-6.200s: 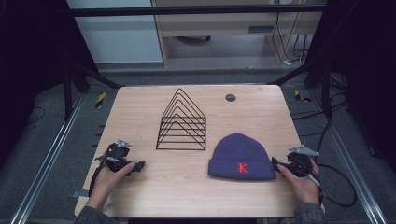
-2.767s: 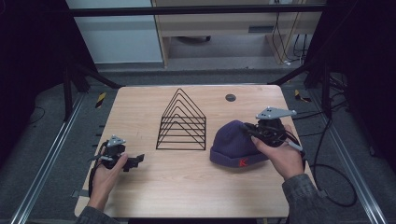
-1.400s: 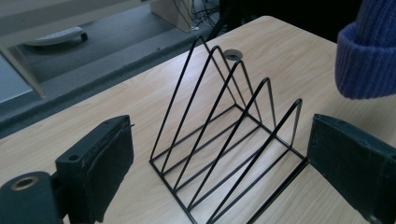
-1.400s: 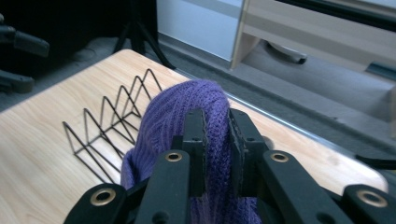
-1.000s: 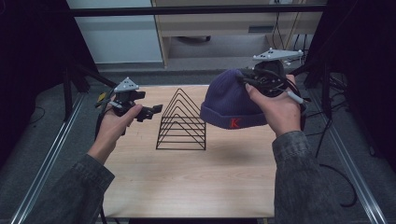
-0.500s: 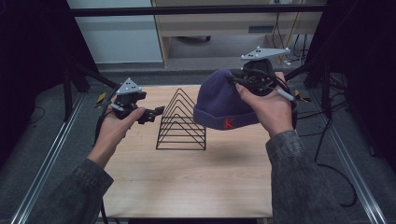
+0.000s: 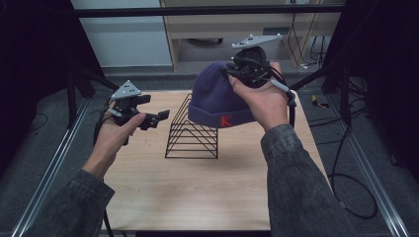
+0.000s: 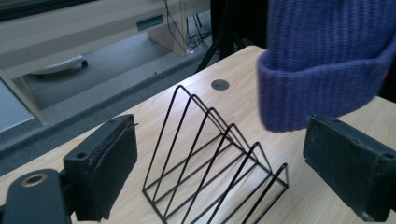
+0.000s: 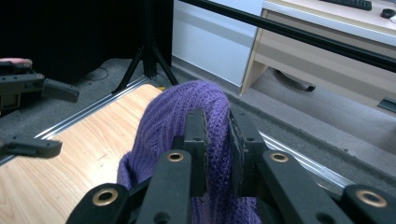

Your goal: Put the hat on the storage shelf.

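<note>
1. 2 grippers are up over the table (image 7: 148, 197) in the high view, and we go through the scene from left to right.
2. At the left we see the left gripper (image 7: 157, 118) held in the person's left hand (image 7: 116, 133), above the table's left side. Its jaws stand wide apart with nothing between them, and they point toward the wire rack.
3. In the left gripper view, the 2 black pads (image 8: 112, 158) frame the wire rack (image 8: 219, 172), which stands upright on the wood with its triangular loops in a row.
4. In the high view the wire rack (image 7: 192, 133) sits near the middle of the table, just right of the left gripper.
5. Above and slightly right of the rack hangs the purple beanie (image 7: 217, 101), clear of the table, its cuff with a red letter K facing us. Its lower edge overlaps the top of the rack in this view; we cannot tell whether they touch.
6. At the right, the right gripper (image 7: 237, 74) is clamped on the beanie's crown; in the right gripper view the jaws pinch a fold of the purple knit (image 9: 210, 107) between them.
7. Far back on the table lies a small dark round hole (image 8: 219, 84).
</note>
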